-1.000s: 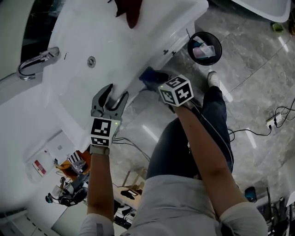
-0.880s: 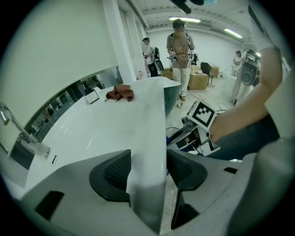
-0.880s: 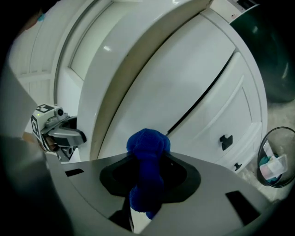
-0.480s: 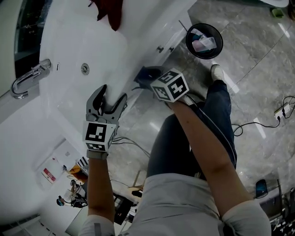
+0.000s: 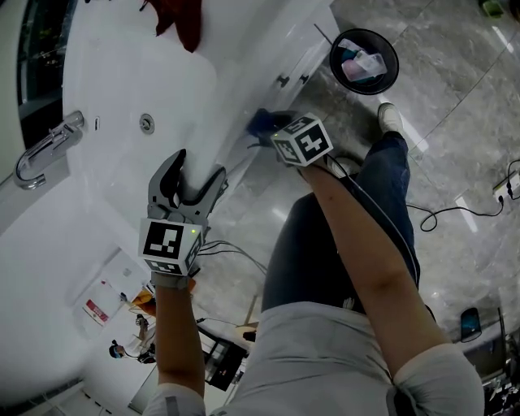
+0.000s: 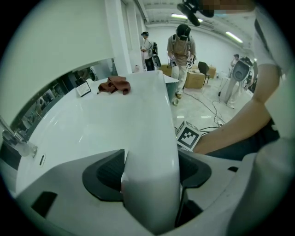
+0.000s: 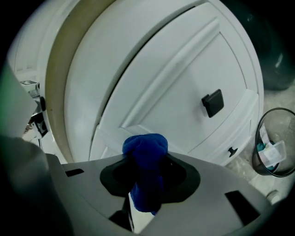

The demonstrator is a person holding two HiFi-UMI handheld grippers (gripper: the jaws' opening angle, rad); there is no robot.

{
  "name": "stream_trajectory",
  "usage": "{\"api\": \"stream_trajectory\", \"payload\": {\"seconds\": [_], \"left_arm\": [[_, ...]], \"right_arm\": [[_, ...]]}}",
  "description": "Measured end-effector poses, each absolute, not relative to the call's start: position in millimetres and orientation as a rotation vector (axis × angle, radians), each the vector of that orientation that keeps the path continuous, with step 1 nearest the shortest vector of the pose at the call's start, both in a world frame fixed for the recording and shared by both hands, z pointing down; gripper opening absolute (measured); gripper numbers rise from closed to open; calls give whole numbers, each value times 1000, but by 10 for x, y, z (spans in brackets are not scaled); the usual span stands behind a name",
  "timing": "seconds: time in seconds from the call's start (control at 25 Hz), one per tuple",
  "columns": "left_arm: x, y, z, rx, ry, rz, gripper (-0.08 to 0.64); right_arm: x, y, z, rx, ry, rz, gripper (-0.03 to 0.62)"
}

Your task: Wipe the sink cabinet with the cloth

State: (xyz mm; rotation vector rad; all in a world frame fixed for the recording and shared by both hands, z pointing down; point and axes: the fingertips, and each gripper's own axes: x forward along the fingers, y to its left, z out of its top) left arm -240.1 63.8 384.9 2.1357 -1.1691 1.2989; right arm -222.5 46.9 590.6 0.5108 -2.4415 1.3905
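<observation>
1. The right gripper sat just above the middle of the head view, its marker cube facing the camera; its jaws were closed on the blue cloth.
2. In the right gripper view, the cloth stood as a bunched wad between the pads of the right gripper. Its rounded end poked past the jaw tips and a tail hung down through the gap.
3. The wad lay over the lower left part of a white panelled door on the sink cabinet, left of and below the dark square knob. Whether the cloth actually pressed on the door could not be told.
4. From the head view, the cloth sat at the cabinet front, just under the overhanging counter edge.
5. The left gripper was left of centre, well apart from the cloth. Its jaws straddled the basin rim.
6. In the left gripper view, the white basin rim filled the space between the pads of the left gripper, both pads against it.
7. A tap curved at the far left, and a red rag lay on the counter at the top edge.
8. A black waste bin with scraps inside stood on the marble floor at the upper right
</observation>
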Motion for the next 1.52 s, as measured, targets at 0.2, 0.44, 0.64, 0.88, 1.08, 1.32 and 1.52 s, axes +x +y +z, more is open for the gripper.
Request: {"api": "stream_trajectory", "payload": {"seconds": [0.2, 0.44, 0.64, 0.88, 1.08, 1.32, 1.52], "left_arm": [[-2413, 643, 3857, 2122, -1162, 1294, 304], [-2396, 631, 3860, 2114, -1156, 1295, 307], [-2398, 626, 3889, 2100, -1166, 1329, 310], [-2410, 630, 3914, 2077, -1167, 1347, 314], [-2416, 627, 3916, 2070, -1154, 1350, 316], [-2404, 633, 3917, 2066, -1155, 1351, 316], [-2421, 628, 3930, 2055, -1162, 1374, 319]], "right_arm": [[-2202, 414, 6288, 512, -2370, 1382, 121], [-2153, 352, 6675, 540, -2285, 1415, 120], [-2129, 311, 6838, 510, -2258, 1398, 120], [-2065, 243, 6871, 487, -2242, 1433, 120], [-1704, -167, 6872, 645, -2260, 1532, 120], [-1349, -507, 6982, 760, -2225, 1547, 117], [-1009, -891, 7056, 889, -2199, 1518, 116]]}}
